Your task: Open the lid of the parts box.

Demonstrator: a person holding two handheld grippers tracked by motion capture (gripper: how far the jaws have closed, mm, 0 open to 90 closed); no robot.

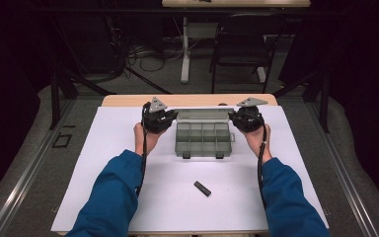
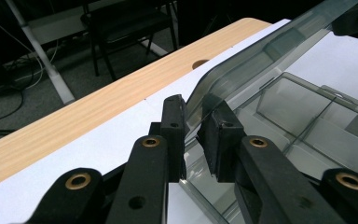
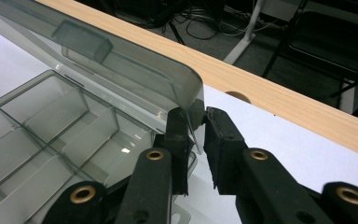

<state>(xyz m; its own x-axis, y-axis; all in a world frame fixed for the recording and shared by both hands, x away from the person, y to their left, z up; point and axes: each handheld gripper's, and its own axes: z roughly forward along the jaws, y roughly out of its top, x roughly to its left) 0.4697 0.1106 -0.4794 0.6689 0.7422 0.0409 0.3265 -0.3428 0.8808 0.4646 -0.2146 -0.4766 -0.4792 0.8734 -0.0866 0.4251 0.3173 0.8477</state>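
**One box, two grippers on its lid**

You have one clear grey compartment box at the middle of the white tabletop, its lid raised at the far side. Your left gripper pinches the lid's left edge; your right gripper pinches its right corner. One small black stick lies near you, well apart from the box.
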